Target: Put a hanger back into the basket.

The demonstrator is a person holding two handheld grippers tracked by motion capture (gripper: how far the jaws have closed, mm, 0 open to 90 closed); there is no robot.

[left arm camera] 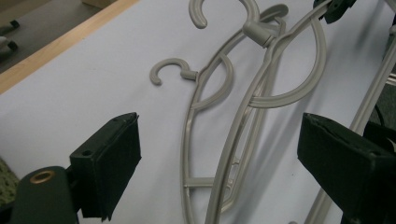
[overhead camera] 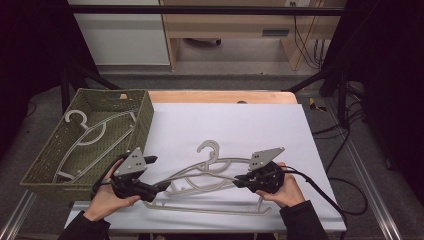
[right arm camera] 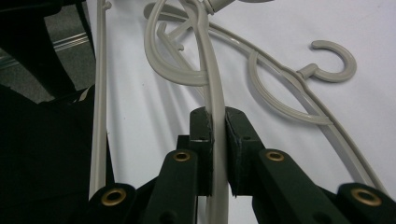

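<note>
While the right claw (right arm camera: 215, 140) pinches the top hanger's (right arm camera: 212, 88) arm, the left claw (left arm camera: 219, 158) stands wide around its other arm.

Wooden table (overhead camera: 220, 96), most of its top covered by a white sheet (overhead camera: 240, 125). Green woven basket (overhead camera: 145, 120) sits over the left edge. Grey plastic hangers (overhead camera: 210, 172) lie tangled on the sheet's near part.
</note>
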